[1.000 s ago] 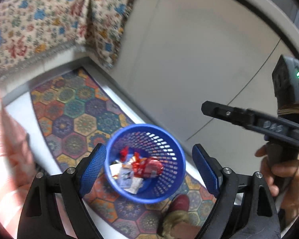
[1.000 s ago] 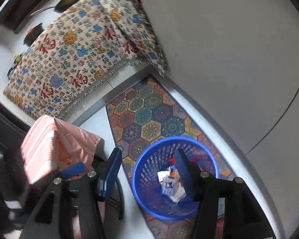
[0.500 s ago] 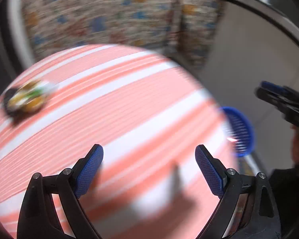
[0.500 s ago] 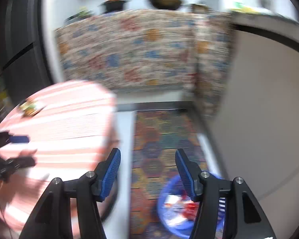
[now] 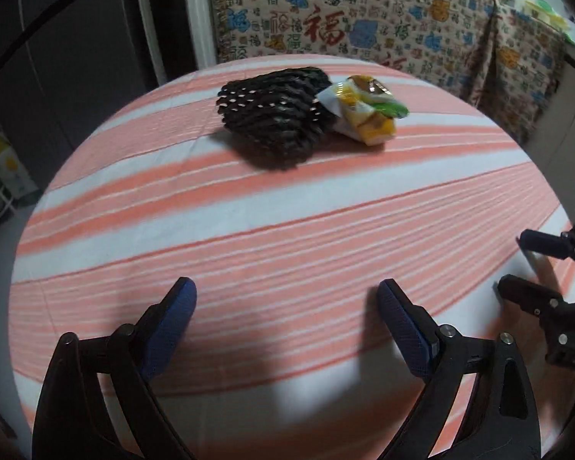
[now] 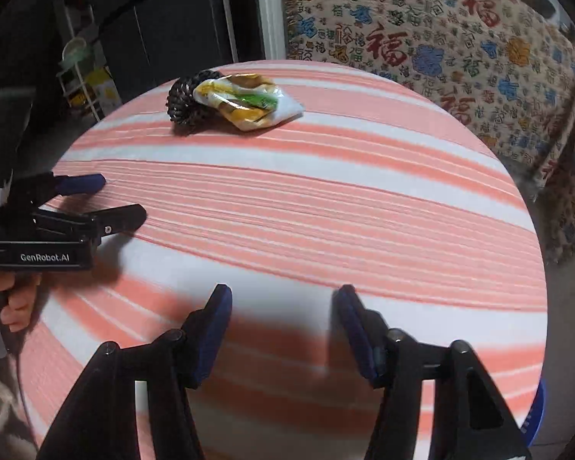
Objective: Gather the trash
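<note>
Trash left on the round table (image 5: 249, 237) w/ the pink-striped cloth: two pcs at the far side; a black foam net sleeve (image 5: 276, 115) and a crumpled yellow-green wrapper (image 5: 368, 113), touching each other, wrapper to the right of the net in both views; rest of the cloth looks bare.

Left gripper (image 5: 285, 306) hovers over the near edge, well short of the trash; jaws spread wide and opening further, nothing between them. Right gripper (image 6: 283, 314) likewise over the near part of the cloth; jaws part-way apart and easing wider, nothing held. Each tool shows at the side of the other's view, also empty; a hand (image 6: 15, 303) grips the left one's handle.

Blue bin (image 6: 536, 410): only a sliver of rim shows past the table edge at lower right of the right view; contents not visible from here.

Progress, as a guess: table nearly cleared; two pcs to go; still needs reach across, pinch each, carry to bin. Net sleeve prob squashes easily; wrapper crinkly, may slip.
</note>
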`<state>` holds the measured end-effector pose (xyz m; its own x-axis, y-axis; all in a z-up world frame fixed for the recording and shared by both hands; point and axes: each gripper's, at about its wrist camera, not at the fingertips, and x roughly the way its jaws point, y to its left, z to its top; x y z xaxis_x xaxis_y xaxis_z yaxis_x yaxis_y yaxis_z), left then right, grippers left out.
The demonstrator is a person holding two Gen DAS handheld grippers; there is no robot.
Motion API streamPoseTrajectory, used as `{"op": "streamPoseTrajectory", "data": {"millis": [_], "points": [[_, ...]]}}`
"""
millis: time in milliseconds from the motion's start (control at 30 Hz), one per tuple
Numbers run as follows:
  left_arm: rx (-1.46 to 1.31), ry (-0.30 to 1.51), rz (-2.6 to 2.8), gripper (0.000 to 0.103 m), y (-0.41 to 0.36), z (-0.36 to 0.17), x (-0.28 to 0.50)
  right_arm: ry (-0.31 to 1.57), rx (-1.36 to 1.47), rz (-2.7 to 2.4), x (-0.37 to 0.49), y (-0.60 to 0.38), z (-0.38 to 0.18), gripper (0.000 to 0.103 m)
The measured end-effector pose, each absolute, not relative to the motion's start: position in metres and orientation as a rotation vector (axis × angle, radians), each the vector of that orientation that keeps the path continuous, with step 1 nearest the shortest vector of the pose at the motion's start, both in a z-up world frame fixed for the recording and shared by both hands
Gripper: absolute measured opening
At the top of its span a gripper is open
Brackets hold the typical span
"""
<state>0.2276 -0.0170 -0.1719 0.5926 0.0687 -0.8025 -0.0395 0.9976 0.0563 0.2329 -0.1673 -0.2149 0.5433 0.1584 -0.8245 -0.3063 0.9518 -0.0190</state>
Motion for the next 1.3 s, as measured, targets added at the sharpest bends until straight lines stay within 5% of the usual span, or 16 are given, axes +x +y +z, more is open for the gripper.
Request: {"op": "streamPoseTrajectory", "data": {"millis": [233,600,700,767,833,1200,1300], "points": [[0.015,0.948,0.061,0.102,-0.006,-0.172,0.265,0.91,-0.167,0.241,0.249,-0.148,-0.221,0.072],[0.031,0.765,-0.013,0.099,0.014,-0.13,0.31,0.902,-0.162,0.227,0.253,-0.147,-0.221,0.073],[0.031,0.776,-0.058,0.061,0.017,-0.133,0.318,0.902,-0.163,0.227,0.253,-0.147,-0.221,0.073],[-0.006,0.797,-0.116,0.018,0.022,-0.137,0.32,0.902,-0.163,0.227,0.253,-0.147,-0.221,0.073],[-0.014,0.792,-0.127,0.011,0.024,-0.139,0.314,0.902,-0.164,0.227,0.252,-0.147,-0.221,0.073],[-0.011,0.888,-0.143,0.011,0.039,-0.146,0.222,0.932,-0.164,0.243,0.262,-0.146,-0.22,0.075],[0.019,0.896,-0.104,0.032,0.035,-0.147,0.215,0.976,-0.062,0.246,0.284,-0.146,-0.208,0.075]]}}
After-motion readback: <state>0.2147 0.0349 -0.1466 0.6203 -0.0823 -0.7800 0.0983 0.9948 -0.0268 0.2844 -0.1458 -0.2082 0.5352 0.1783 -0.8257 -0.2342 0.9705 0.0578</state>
